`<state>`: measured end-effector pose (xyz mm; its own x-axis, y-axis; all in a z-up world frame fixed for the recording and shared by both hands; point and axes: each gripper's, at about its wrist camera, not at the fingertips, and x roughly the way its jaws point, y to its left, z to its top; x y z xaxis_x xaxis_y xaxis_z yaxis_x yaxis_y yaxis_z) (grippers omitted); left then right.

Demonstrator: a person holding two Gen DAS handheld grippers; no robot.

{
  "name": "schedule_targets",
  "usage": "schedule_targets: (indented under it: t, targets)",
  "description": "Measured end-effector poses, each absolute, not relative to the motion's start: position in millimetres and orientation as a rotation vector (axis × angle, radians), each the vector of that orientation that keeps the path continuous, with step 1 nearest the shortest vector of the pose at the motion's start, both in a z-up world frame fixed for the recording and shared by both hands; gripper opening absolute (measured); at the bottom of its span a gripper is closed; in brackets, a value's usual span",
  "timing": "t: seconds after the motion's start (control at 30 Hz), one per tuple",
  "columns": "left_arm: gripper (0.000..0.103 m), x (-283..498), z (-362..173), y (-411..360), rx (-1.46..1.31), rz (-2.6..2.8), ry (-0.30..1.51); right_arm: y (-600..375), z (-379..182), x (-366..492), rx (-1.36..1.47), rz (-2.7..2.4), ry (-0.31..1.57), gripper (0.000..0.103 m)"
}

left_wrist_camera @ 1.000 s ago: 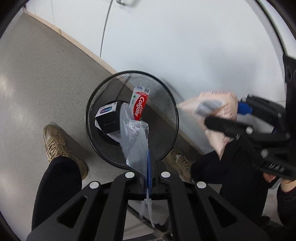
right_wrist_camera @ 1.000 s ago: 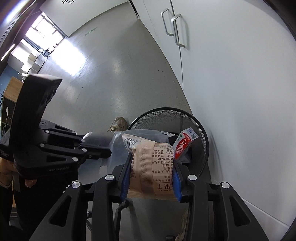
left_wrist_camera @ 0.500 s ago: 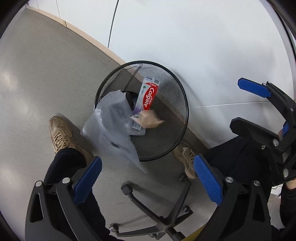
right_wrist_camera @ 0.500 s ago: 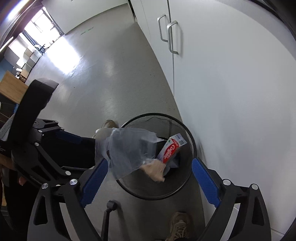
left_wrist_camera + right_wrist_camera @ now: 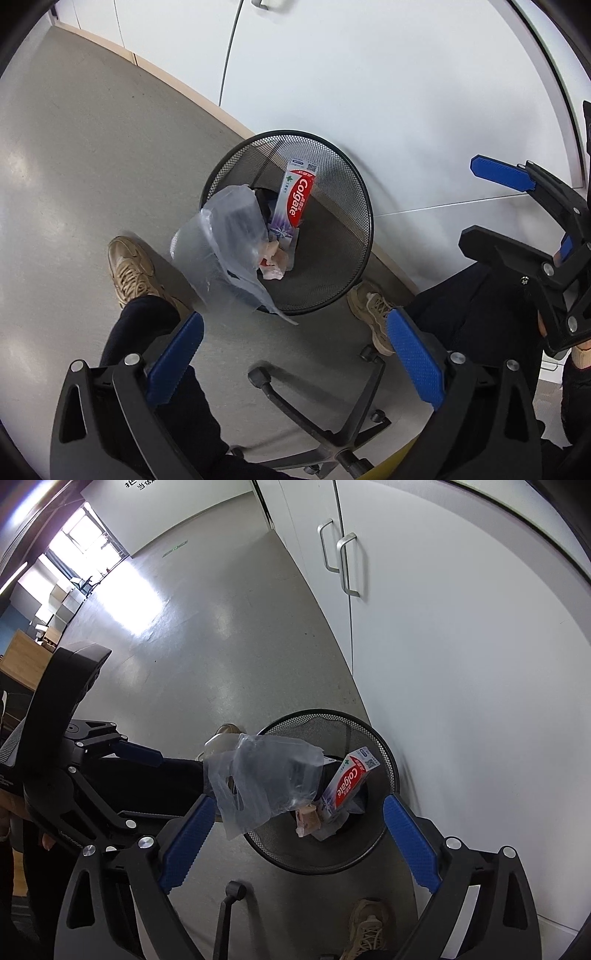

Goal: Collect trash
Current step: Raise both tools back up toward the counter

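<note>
A black mesh wastebasket (image 5: 364,221) (image 5: 388,760) stands on the floor against a white cabinet. Inside it lie a red Colgate box (image 5: 297,197) (image 5: 349,781) and a crumpled tan wrapper (image 5: 273,260) (image 5: 306,818). A clear plastic bag (image 5: 225,243) (image 5: 266,779) hangs over the basket's near rim, partly inside. My left gripper (image 5: 295,356) is open and empty above the basket. My right gripper (image 5: 295,834) is open and empty too; it also shows at the right of the left wrist view (image 5: 517,206).
My tan shoes (image 5: 129,269) (image 5: 373,314) stand on either side of the basket. A black office-chair base (image 5: 332,417) with casters is under me. White cabinet doors with handles (image 5: 343,561) run along the right. Grey floor stretches to the left.
Both grippers opened and let go: the plastic bag and the tan wrapper dropped from them. The wrapper now lies in the basket; the bag has settled onto the rim.
</note>
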<state>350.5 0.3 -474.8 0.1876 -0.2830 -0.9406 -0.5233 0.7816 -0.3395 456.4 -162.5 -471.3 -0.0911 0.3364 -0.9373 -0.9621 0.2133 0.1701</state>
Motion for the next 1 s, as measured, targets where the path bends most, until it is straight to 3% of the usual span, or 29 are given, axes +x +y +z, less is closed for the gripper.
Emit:
schedule_targets:
  t: [0.37,1.0]
  targets:
    - [0.099,340,-423,17,-0.619,0.17,1.341,-164,-431,438,-0.707,1.292,1.095,0.094]
    - [0.099,337,-160,53,-0.294,0.022,0.866,-209,-269,390,-0.508,1.385,0.834,0.097]
